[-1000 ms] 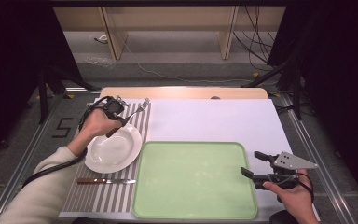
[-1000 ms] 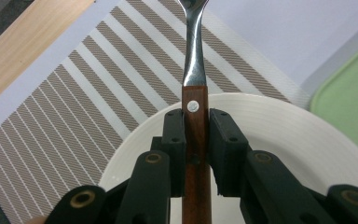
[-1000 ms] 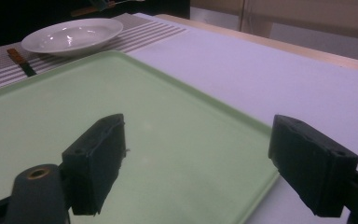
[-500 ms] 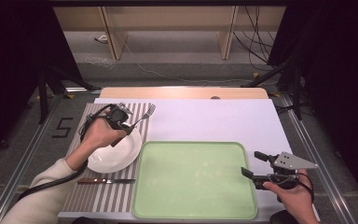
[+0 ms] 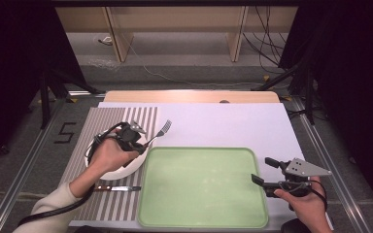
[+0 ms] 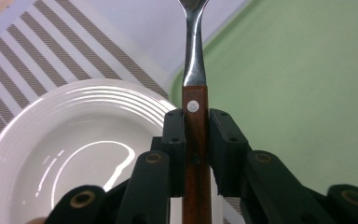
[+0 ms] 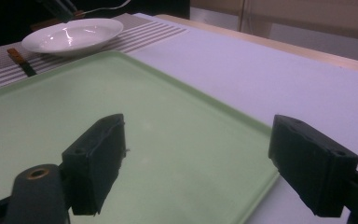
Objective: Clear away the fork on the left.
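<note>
Clamping the fork, the left gripper hangs above the plate.

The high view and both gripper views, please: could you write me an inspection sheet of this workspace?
Surface: white table top bearing a striped placemat.
Job's things: fork held above the white plate; empty green tray; knife on the placemat.
Clutter: nothing seen.
Grippers: left gripper shut on the fork's wooden handle; right gripper open at the tray's right edge.
Cables: left gripper's cable trails along the forearm; loose leads on the floor beyond.
Surroundings: wooden shelving, dark curtains.
</note>
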The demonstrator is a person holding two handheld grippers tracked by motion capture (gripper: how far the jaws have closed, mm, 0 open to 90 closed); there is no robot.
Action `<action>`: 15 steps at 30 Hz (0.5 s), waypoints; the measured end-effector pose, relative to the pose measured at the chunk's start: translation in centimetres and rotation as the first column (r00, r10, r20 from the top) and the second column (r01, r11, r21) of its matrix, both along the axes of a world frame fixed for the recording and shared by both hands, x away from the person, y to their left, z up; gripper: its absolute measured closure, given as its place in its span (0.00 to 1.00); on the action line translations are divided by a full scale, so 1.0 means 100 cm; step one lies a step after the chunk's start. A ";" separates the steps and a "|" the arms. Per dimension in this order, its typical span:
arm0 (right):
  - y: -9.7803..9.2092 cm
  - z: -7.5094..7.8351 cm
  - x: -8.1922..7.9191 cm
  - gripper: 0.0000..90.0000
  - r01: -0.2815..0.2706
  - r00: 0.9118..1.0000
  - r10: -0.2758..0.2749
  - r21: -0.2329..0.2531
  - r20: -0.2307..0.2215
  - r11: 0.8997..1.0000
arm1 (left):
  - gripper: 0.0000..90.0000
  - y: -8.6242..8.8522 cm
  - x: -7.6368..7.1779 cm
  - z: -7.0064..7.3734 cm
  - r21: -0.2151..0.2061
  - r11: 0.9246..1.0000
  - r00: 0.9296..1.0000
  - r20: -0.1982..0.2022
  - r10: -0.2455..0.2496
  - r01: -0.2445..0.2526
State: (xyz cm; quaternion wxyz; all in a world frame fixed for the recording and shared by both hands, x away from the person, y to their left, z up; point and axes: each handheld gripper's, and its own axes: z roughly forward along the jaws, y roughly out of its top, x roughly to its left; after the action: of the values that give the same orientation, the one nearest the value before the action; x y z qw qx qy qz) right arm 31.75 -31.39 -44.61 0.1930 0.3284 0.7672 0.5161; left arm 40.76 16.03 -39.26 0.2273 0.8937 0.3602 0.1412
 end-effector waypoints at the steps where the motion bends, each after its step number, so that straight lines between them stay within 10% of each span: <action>1: 0.000 0.000 0.000 0.22 0.000 1.000 0.000 0.000 0.000 1.000 | 0.85 -0.002 -0.003 0.000 -0.002 1.000 1.000 -0.003 -0.003 0.003; 15: 0.001 0.000 0.000 0.22 -0.001 1.000 0.001 0.000 0.003 1.000 | 0.85 -0.030 -0.031 -0.018 0.004 0.999 0.996 -0.070 -0.052 0.053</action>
State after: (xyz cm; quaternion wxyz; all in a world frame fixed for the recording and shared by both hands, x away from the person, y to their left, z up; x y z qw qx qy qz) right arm 31.74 -31.34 -44.60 0.1941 0.3272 0.7671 0.5166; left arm 37.62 13.04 -41.04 0.2157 0.9078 0.3440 0.1050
